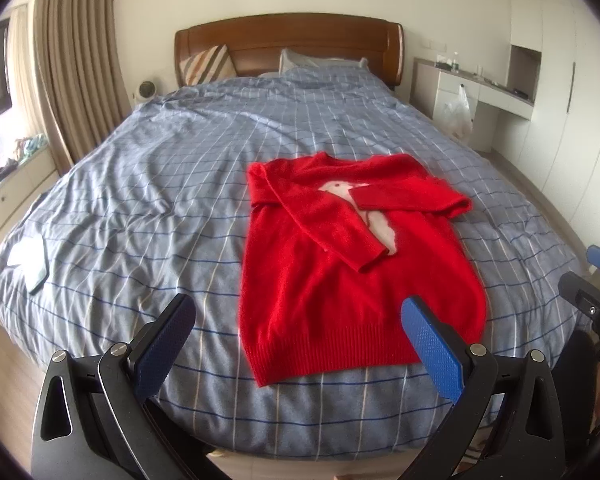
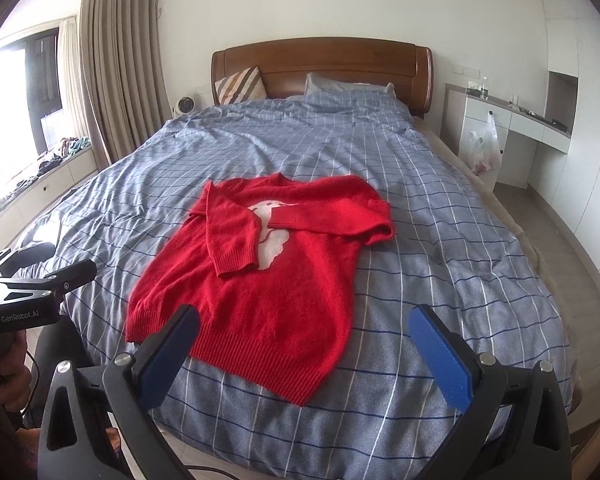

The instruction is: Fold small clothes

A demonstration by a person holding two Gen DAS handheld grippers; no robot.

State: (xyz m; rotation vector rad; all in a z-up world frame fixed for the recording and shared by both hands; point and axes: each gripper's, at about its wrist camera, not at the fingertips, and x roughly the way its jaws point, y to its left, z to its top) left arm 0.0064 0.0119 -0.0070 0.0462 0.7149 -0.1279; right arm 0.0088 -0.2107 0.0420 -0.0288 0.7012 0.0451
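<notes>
1. A red knitted sweater (image 1: 352, 272) lies flat on the bed (image 1: 148, 184), centre-right in the left wrist view and centre-left in the right wrist view (image 2: 260, 280). The knit looks soft and fuzzy, with a ribbed band along the hem nearest the cameras.
2. Both sleeves are folded across the chest, crossing over a white figure (image 2: 270, 236) on the front, so only part of that shape shows and I cannot tell what it depicts.
3. The bed wears a blue-grey checked cover with thin white and dark lines, rumpled into shallow creases; a curved wooden headboard (image 2: 324, 68) stands at the far end.
4. The left hand-held gripper (image 1: 300, 320) fills the bottom of its frame, its fingers spread wide apart and holding nothing. The blue pads are dimpled, set on black arms. The sweater's hem lies just beyond and between the tips, apart from them.
5. The right hand-held gripper (image 2: 304, 332) is likewise spread wide and empty; the hem shows between its fingertips, closer to the left finger.
6. In the right wrist view the left tool's black body sits at the lower left edge, cut off by the frame.
7. A desk (image 2: 516, 116) with small, indistinct items stands upper right, with a plastic bag (image 2: 485, 148) against it.
</notes>
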